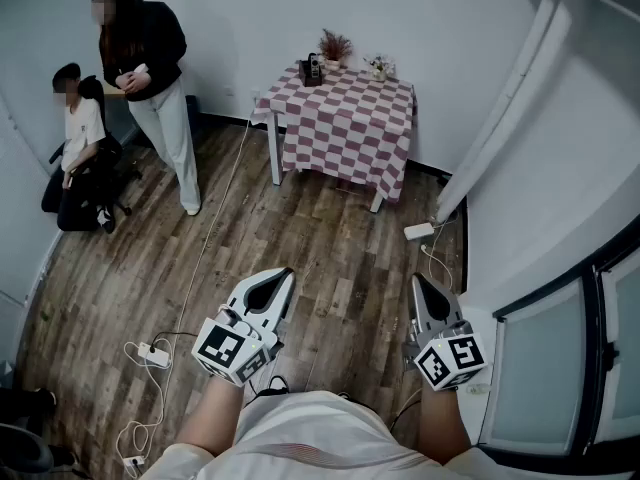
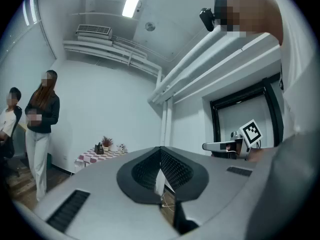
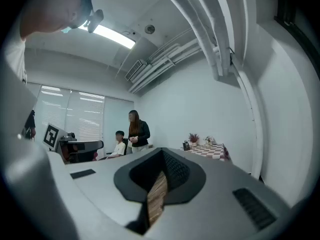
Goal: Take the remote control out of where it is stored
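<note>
**Both grippers closed and empty, table far across the room**

I hold my left gripper (image 1: 283,276) and right gripper (image 1: 418,280) low and near my body, side by side above the wood floor (image 1: 330,228). Each has its jaws together at the tips, with nothing between them. The table (image 1: 350,98), under a checked cloth, stands against the far wall, well apart from both grippers. On its far left corner is a small dark holder (image 1: 310,76) with something upright in it. That appears to be the remote (image 1: 315,64), though it is too small to be sure. A plant (image 1: 335,46) stands just right of the holder. At the far left a standing person (image 1: 150,78) is beside a seated person (image 1: 82,143). White cables (image 1: 150,353) lie on the floor near my left.
</note>
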Available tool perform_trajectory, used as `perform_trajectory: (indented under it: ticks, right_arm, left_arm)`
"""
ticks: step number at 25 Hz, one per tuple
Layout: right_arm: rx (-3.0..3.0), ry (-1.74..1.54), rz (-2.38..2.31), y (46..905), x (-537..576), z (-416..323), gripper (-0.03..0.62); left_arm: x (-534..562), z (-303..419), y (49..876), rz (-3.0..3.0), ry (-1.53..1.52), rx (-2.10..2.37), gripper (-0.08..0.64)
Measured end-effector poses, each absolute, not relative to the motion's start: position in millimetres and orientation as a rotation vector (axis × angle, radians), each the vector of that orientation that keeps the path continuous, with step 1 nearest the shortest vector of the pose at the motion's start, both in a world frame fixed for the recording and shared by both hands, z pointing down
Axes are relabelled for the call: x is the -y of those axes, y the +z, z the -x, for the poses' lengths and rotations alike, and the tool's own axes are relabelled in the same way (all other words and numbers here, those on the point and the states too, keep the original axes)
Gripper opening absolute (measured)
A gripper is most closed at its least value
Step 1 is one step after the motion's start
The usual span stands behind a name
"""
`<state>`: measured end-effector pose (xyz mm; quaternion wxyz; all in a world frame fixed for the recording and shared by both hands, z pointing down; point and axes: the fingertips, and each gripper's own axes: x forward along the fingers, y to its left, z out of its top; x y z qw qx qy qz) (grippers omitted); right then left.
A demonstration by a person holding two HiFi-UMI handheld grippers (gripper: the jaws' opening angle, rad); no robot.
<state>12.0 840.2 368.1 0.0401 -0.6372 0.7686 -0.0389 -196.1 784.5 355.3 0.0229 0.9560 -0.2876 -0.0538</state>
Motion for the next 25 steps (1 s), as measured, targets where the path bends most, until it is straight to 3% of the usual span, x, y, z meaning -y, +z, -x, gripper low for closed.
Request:
perform_trajectory:
  ticks: [25]
  right_arm:
    - [-2.355,-0.173,1.933,371.7,-828.3,33.4,0.014]
  left_arm:
    - [-773.4,239.4,361.6,-2.934,-0.176,0.88,0.008]
